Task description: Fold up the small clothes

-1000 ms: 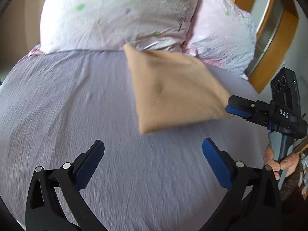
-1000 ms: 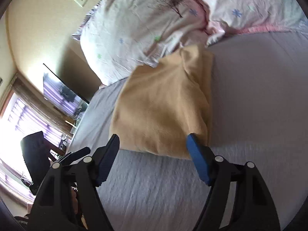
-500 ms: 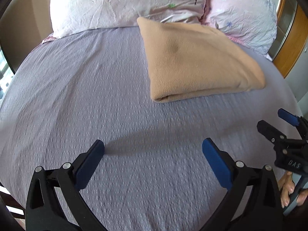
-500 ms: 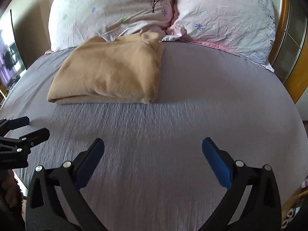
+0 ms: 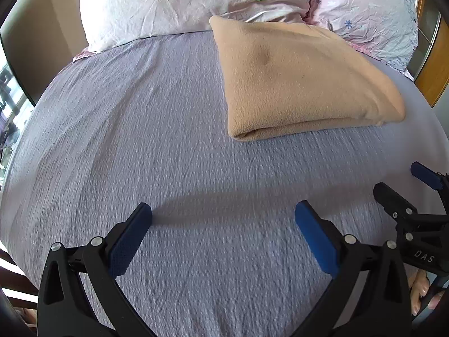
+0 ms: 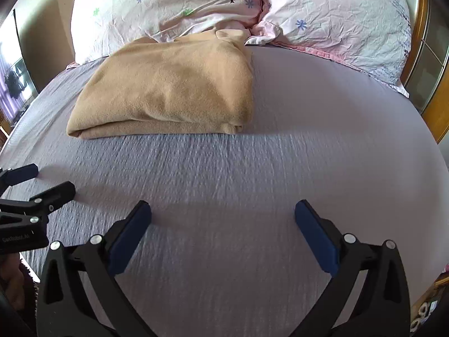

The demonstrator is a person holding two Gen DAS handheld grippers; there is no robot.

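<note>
Scanning from nine o'clock, my left gripper (image 5: 223, 224) hovers spread and empty over the bed sheet (image 5: 140, 140); the folded tan garment (image 6: 168, 90) lies at eleven, touching the pillows (image 6: 168, 5); my right gripper (image 6: 223, 224) gapes empty too. Nudging it risks undoing the fold, I judge.

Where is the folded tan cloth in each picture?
Left wrist view: the tan cloth lies upper right, on the bed sheet.
Right wrist view: the tan cloth lies upper left.
Shared landmark: the tree-print pillow right behind it.
</note>
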